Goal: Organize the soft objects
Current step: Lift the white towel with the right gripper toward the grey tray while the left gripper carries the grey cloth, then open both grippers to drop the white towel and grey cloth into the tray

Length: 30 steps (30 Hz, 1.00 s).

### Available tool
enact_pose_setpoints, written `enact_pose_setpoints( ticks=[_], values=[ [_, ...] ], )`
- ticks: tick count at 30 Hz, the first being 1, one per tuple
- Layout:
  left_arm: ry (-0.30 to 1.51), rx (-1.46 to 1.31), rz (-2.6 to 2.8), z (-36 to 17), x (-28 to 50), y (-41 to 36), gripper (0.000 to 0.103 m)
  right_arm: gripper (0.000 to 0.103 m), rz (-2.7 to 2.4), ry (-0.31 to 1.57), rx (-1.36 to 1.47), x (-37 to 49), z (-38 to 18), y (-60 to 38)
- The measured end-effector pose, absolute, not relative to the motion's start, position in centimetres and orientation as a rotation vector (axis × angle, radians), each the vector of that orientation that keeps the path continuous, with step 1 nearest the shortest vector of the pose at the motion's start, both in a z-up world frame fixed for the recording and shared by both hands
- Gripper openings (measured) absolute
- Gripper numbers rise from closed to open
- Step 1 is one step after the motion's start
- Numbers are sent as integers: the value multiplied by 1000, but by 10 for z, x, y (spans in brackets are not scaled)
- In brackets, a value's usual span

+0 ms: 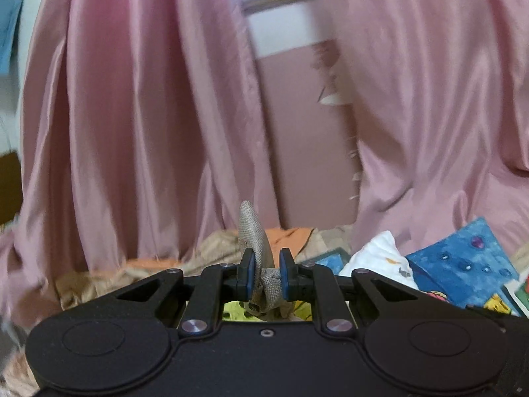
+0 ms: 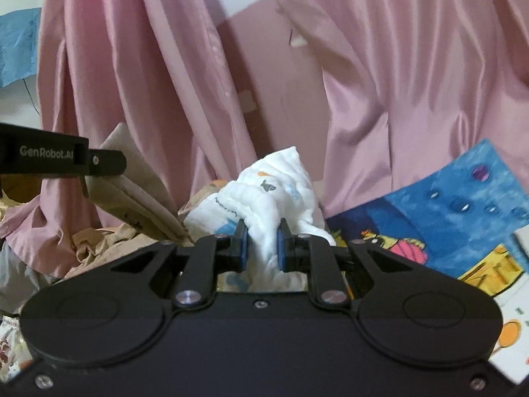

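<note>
Two cloths are being carried. Left view: left gripper (image 1: pixel 267 273) is clenching a beige cloth (image 1: pixel 256 241) at a bunched fold, limp and light. Right view: right gripper (image 2: pixel 262 248) is pinching a white cloth (image 2: pixel 271 198), quilted and soft; only here is the beige cloth's hanging body showing, far left.

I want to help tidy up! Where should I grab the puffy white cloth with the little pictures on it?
Pinch a bunched fold low down on the puffy white printed cloth, coming from the near side. The right claw is shut on just such a fold now. The crumpled cloth stands up in thick ridges, which suit two fingers better than a flat stretch would.
</note>
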State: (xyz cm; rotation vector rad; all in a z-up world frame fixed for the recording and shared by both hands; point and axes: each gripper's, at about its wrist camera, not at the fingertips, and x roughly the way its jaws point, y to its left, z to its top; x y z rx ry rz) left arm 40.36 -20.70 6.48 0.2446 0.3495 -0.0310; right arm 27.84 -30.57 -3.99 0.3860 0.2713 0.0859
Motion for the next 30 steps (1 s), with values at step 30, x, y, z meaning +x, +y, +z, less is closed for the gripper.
enact_pose_setpoints(
  ticks=[30],
  values=[
    [745,224,277,-24,466,-164,17,19,125,510,374,384,-79,-295]
  ],
)
